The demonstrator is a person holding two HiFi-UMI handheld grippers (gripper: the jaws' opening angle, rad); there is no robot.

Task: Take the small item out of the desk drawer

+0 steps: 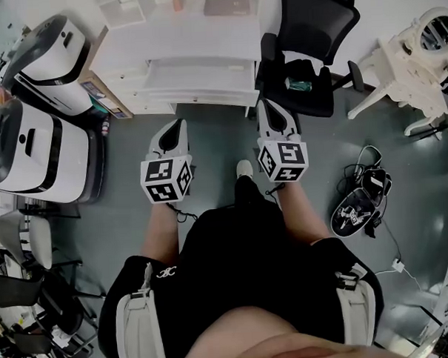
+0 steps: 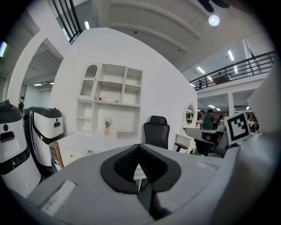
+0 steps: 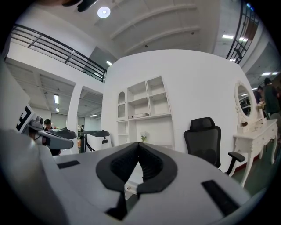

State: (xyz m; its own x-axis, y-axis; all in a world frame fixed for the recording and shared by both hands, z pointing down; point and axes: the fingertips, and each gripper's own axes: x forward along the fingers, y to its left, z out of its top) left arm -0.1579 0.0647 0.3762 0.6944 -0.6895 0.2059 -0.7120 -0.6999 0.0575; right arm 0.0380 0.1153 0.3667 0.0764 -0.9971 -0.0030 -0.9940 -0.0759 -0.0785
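Left hand-held gripper (image 1: 176, 128) and right hand-held gripper (image 1: 271, 109) are clamped closed, empty, well short of the white table (image 1: 196, 42) at 12 o'clock. The small item is unseen, presumably in the drawer (image 1: 198, 85); approach squarely, skirting the office chair (image 1: 308, 59) at 1 o'clock, opening jaws first

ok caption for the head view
left gripper and right gripper both shut and empty, held out toward a white desk beside a black office chair
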